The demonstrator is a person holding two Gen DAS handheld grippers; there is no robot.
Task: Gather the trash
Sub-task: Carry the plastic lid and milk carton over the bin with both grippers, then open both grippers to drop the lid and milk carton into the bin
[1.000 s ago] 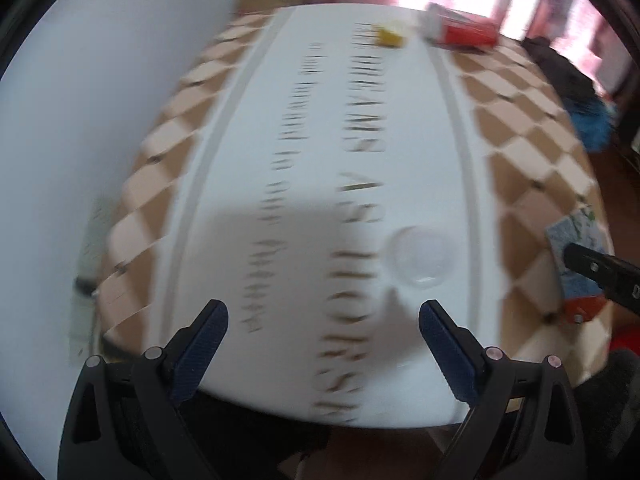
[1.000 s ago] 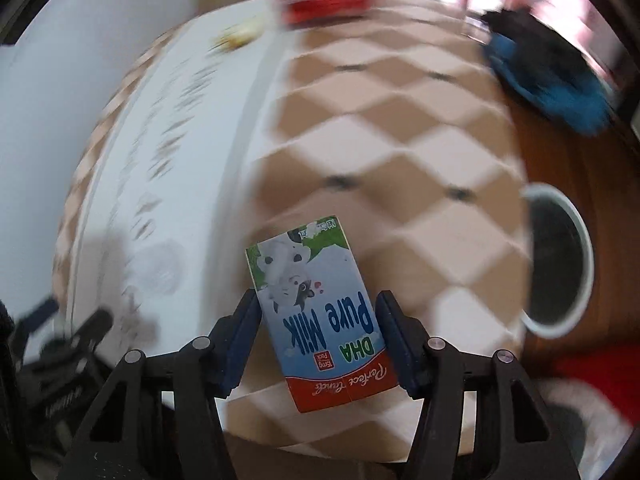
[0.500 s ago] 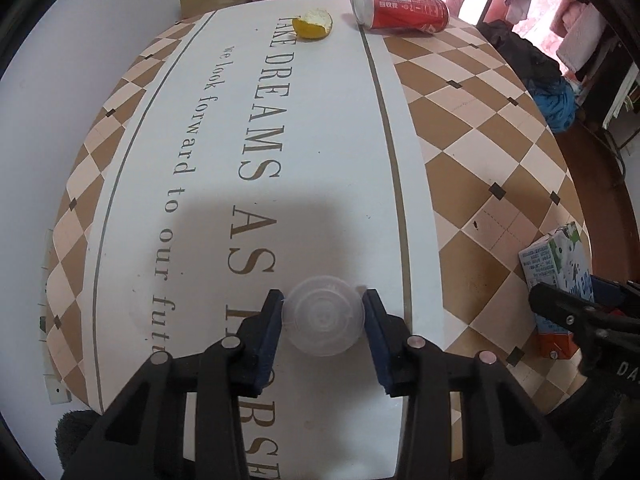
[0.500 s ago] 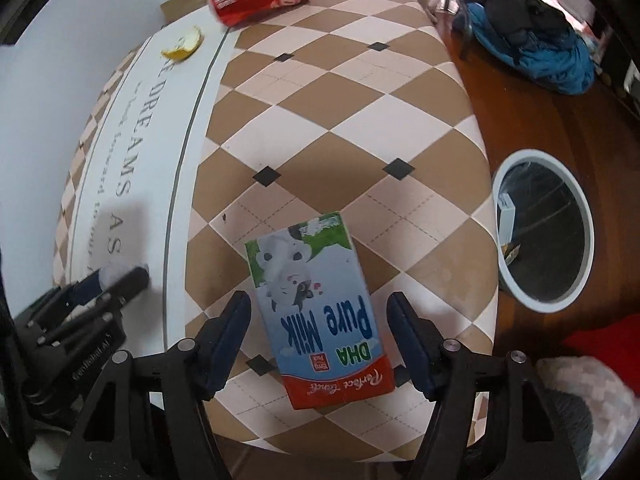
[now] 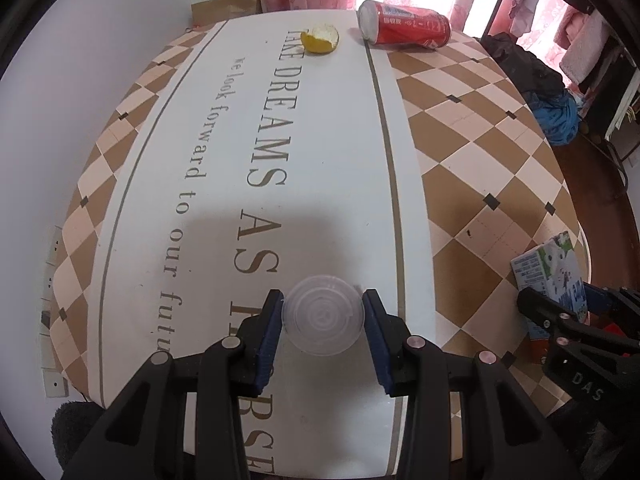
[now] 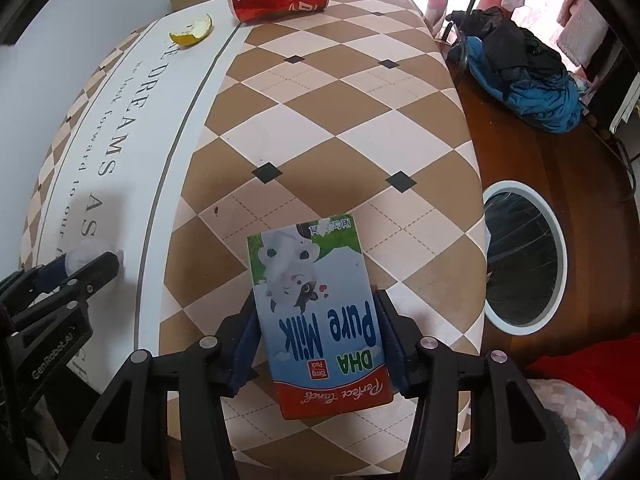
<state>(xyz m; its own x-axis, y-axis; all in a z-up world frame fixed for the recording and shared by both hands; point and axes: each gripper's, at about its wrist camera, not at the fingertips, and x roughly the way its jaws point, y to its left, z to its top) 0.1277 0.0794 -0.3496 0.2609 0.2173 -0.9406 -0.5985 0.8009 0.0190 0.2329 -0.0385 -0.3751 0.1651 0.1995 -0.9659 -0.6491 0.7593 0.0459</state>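
My left gripper (image 5: pixel 323 318) is shut on a clear plastic cup (image 5: pixel 322 315) that rests on the white band of the table (image 5: pixel 328 168). My right gripper (image 6: pixel 316 328) is shut on a blue and white milk carton (image 6: pixel 316 308) lying flat near the table's front right edge; the carton also shows in the left wrist view (image 5: pixel 550 276). A red soda can (image 5: pixel 404 28) lies on its side at the far end, with a piece of orange peel (image 5: pixel 320 39) to its left.
A white-rimmed round bin (image 6: pixel 522 258) with a dark liner stands on the wooden floor to the right of the table. A heap of blue and black clothes (image 6: pixel 524 84) lies on the floor beyond it. A white wall runs along the table's left side.
My left gripper moved up to the clear cup and closed on it. My right gripper opened around the milk carton half a second ago and has closed on it again.
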